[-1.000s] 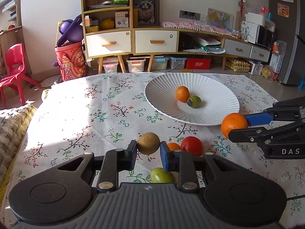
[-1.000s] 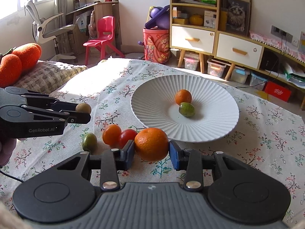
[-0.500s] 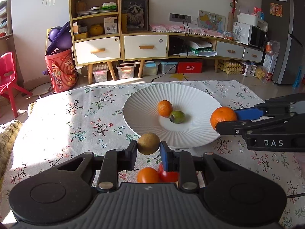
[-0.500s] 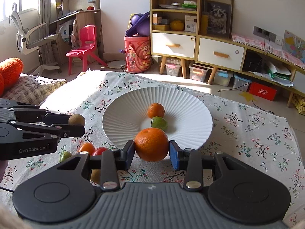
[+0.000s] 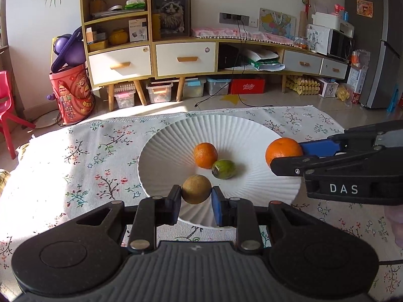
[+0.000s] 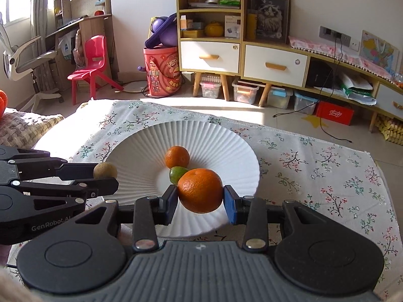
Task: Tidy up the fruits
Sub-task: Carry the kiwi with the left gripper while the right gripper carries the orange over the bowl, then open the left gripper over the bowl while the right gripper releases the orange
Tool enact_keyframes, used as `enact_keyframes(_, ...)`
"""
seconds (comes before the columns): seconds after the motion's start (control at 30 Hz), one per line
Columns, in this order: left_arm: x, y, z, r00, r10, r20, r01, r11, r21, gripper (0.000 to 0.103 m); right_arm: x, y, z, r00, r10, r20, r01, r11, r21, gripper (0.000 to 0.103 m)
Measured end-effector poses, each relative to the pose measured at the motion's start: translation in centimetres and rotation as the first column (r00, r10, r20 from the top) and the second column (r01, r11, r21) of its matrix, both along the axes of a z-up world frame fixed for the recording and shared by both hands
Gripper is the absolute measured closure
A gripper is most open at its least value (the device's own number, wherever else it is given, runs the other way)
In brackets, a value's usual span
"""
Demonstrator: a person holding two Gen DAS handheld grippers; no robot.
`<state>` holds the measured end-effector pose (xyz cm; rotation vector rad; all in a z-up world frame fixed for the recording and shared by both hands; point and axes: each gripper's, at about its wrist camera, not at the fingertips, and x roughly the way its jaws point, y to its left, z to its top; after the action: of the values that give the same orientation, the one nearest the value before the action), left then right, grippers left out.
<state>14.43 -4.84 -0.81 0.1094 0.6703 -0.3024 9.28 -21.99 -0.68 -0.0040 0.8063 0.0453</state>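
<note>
A white ribbed plate lies on the floral tablecloth and holds a small orange and a green fruit side by side. My left gripper is shut on a brown round fruit above the plate's near-left rim. My right gripper is shut on a large orange above the plate's right side.
The floral tablecloth spreads around the plate. A woven cushion lies to the left. Beyond the table's far edge are cabinets, a red bin and a red chair.
Both grippers have moved forward over the plate with their fruits. The loose fruits on the cloth near the plate's front have dropped out of view under the grippers.
</note>
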Motion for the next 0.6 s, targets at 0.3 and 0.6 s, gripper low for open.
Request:
enact_keyframes(0.3,2.3,-0.9,-1.2,0.999,-0.023,-0.029,0.023,1.0,-0.01,0.094,2.0,-1.2,-1.2,1.0,-0.01,-0.022,0.01,1.0,-0.013,0.067)
enact_keyframes(0.6,3.0,-1.4,-2.1,0.998,-0.024,-0.058,0.024,1.0,0.009,0.093,2.5,-1.3,-2.0,0.999,-0.005,-0.036,0.004,1.0,-0.023,0.067)
